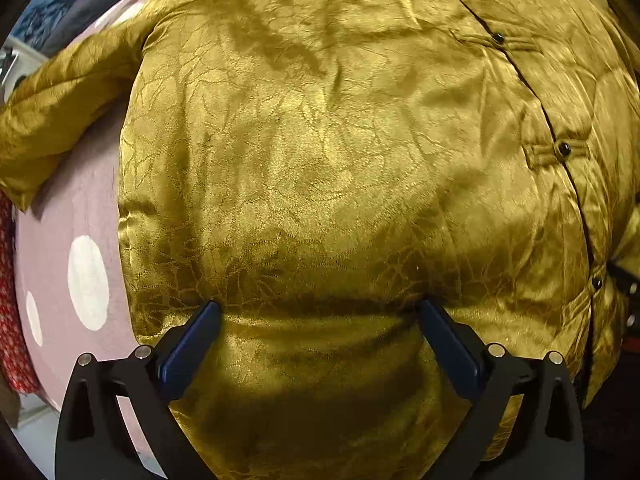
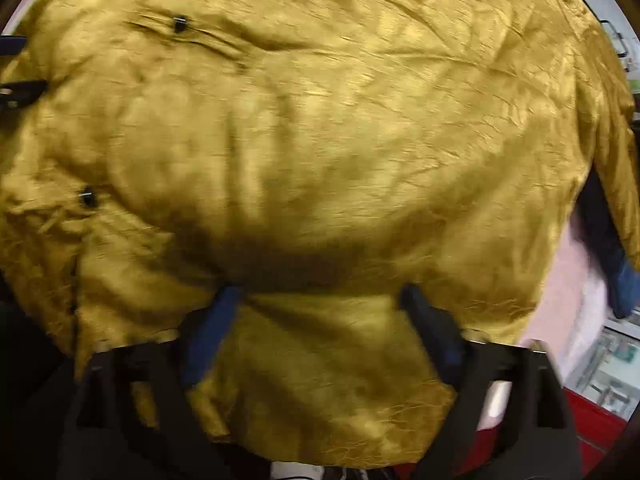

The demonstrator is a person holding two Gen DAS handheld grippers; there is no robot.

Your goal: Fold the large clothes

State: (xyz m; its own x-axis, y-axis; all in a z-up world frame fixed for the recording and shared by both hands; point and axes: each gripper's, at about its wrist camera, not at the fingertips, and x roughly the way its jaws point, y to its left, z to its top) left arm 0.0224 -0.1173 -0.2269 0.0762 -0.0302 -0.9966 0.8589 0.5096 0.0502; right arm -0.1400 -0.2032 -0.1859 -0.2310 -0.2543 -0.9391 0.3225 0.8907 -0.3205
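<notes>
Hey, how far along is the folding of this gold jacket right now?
Barely begun. Done: the gold jacket lies spread front-up on the pink dotted cover, buttons fastened. In hand: the left gripper and right gripper both stand open with their tips against the fabric, gripping nothing. Left: the sleeve is out to the side, and no fold is visible.

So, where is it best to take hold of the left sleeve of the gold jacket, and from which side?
Probably at the sleeve's free end, coming from above and from the outer side. In the left wrist view it lies spread away from the jacket body on the pink dotted cover, its end clear of other cloth. The open left gripper could close across that edge and carry it inward.
</notes>
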